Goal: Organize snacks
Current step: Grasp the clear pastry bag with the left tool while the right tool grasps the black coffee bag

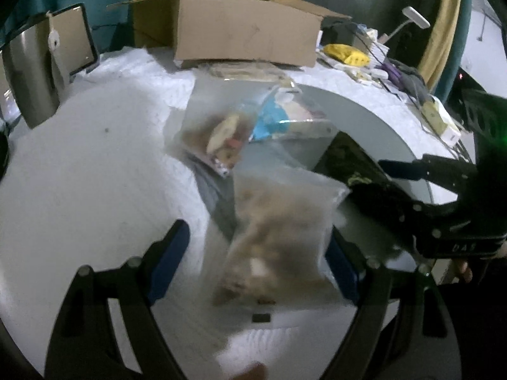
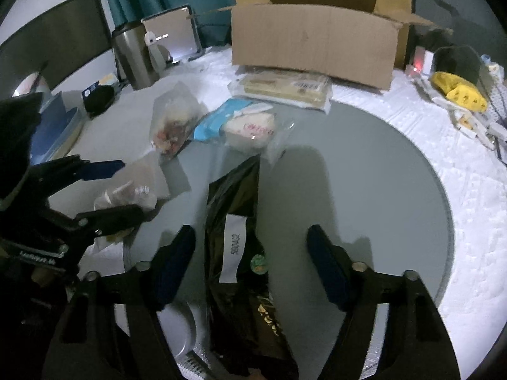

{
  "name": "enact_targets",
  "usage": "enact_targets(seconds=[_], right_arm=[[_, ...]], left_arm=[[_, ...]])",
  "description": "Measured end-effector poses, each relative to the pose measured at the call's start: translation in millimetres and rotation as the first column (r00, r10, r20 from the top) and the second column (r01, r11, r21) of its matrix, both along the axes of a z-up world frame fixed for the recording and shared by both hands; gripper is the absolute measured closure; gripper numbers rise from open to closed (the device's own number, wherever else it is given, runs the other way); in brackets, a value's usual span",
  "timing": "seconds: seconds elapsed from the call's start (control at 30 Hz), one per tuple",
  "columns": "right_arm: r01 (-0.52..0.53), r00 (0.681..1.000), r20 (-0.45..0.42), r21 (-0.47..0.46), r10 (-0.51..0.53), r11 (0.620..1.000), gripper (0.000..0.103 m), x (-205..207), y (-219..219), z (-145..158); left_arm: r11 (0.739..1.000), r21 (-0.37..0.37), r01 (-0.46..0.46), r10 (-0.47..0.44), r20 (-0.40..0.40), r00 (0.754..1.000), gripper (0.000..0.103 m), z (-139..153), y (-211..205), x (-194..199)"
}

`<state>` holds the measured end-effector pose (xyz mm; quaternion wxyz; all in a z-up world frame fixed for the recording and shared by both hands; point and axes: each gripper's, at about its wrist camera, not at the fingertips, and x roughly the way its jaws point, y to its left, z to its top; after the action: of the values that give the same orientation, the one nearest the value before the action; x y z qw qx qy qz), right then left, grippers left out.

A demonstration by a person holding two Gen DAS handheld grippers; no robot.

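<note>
A clear bag of brown snacks lies blurred between the fingers of my left gripper. The jaws stand wide; the left pad is clear of the bag and the bag's edge overlaps the right pad. From the right wrist view the same gripper straddles that bag. A black snack bag with a white label lies lengthwise between the pads of my right gripper, with a gap on both sides. The left wrist view shows the right gripper over the black bag.
An open cardboard box stands at the back on the white-covered table. Before it lie a wafer packet, a blue packet, a white packet and a clear bag of mixed snacks. A steel flask and tablet stand back left.
</note>
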<state>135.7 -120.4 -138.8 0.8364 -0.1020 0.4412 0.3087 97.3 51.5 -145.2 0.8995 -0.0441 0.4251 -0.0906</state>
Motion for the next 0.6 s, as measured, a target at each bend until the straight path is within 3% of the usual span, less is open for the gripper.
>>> enact_targets(seconds=[0.03,0.1,0.13,0.23,0.6], right_arm=[[-0.005,1.0,0.004,-0.001,0.005,1.0,0.04,0,0,0],[-0.017,1.0,-0.006,0.006,0.017,1.0,0.063,1,0,1],[-0.019,1.0,-0.004,0.004,0.019,1.0,0.067,1,0,1],[-0.028,1.0,-0.003,0.01,0.028,1.0,0.068,2,0,2],[-0.005,1.0,0.027,0.037,0.004,0.999,0.069,11,-11,18]], left_arm=[[1.0,0.004,0.0,0.0,0.002,1.0,0.019,0,0,0],[1.0,0.011,0.0,0.0,0.008,1.0,0.024,0,-1,-2],[1.0,0.009,0.005,-0.005,0.011,1.0,0.04,0,-1,-2],[1.0,0.006,0.006,-0.006,0.02,1.0,0.055,2,-1,-4],[1.0,-0.007,-0.003,0.003,0.069,0.998,0.057,23,-2,-6]])
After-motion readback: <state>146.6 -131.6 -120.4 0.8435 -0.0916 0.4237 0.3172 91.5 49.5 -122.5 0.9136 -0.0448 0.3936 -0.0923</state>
